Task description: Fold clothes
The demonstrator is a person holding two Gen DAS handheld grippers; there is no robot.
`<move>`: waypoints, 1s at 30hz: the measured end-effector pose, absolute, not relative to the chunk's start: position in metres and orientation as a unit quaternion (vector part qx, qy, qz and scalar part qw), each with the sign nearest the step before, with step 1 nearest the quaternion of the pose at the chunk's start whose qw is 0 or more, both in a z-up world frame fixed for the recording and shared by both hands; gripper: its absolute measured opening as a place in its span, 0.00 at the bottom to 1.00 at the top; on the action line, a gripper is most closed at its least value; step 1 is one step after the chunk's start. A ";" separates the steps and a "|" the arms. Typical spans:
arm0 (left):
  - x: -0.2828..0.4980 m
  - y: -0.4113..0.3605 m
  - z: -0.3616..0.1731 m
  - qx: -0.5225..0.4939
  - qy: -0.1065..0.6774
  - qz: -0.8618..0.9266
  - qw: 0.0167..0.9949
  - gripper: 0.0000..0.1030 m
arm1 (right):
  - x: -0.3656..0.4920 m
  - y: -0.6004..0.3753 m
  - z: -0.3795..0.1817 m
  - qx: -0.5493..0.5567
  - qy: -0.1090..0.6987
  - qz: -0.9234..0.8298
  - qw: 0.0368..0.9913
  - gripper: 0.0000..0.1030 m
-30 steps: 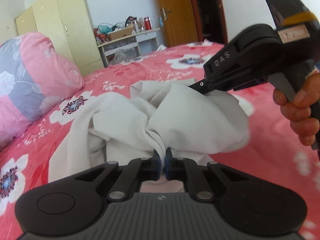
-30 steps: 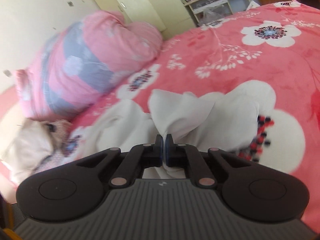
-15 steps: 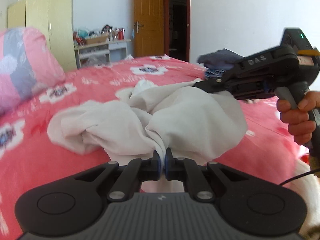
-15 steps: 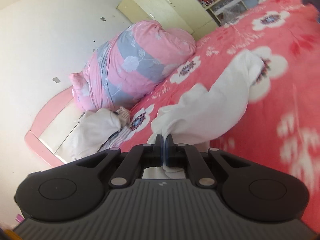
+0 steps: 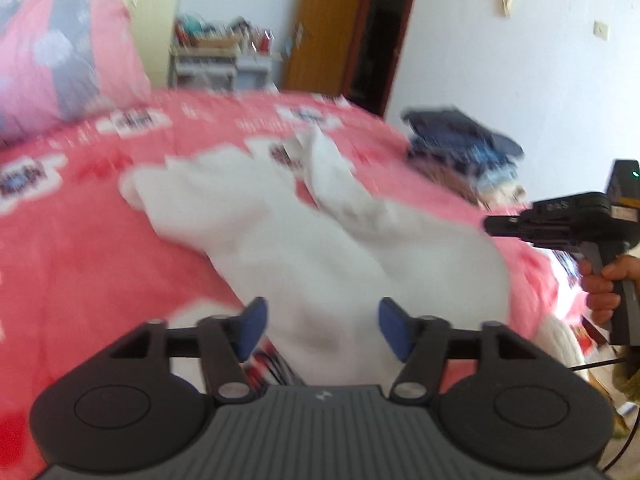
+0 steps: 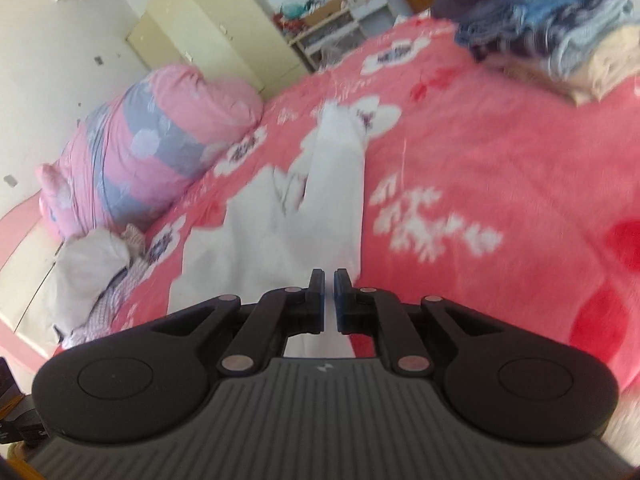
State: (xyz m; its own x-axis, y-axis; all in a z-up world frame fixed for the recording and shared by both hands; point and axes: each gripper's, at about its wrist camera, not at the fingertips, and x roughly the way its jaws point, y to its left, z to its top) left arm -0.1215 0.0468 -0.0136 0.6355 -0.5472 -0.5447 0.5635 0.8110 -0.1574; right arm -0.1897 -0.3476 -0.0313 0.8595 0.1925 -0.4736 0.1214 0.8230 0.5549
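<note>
in the left wrist view the left gripper (image 5: 322,326) has just been opening its jaws, which stand wide apart with the white garment (image 5: 320,248) lying between them, unpressed, stretched out on the pink floral bed (image 5: 80,248). in the right wrist view the right gripper (image 6: 329,286) has just parted its jaws to a thin slit; the garment's near edge runs under them, and whether they pinch it i cannot tell.

Crumpled white cloth garment (image 5: 320,240): motion-blurred, near end hidden under frame's lower centre. Stacked dark-blue folded clothes (image 6: 560,40): blurred, cut off upper right.
</note>
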 end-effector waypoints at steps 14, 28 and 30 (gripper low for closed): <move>0.008 -0.020 -0.064 0.006 0.421 -0.183 0.889 0.08 | -0.004 -0.329 -0.078 0.264 0.383 0.066 0.883 0.44; -0.071 0.066 -0.005 -0.044 0.325 -0.060 0.943 0.03 | -0.159 -0.415 -0.053 0.336 0.237 -0.049 0.910 0.00; -0.075 0.082 -0.005 -0.056 0.322 -0.038 0.944 0.03 | -0.173 -0.420 -0.061 0.345 0.241 -0.052 0.906 0.00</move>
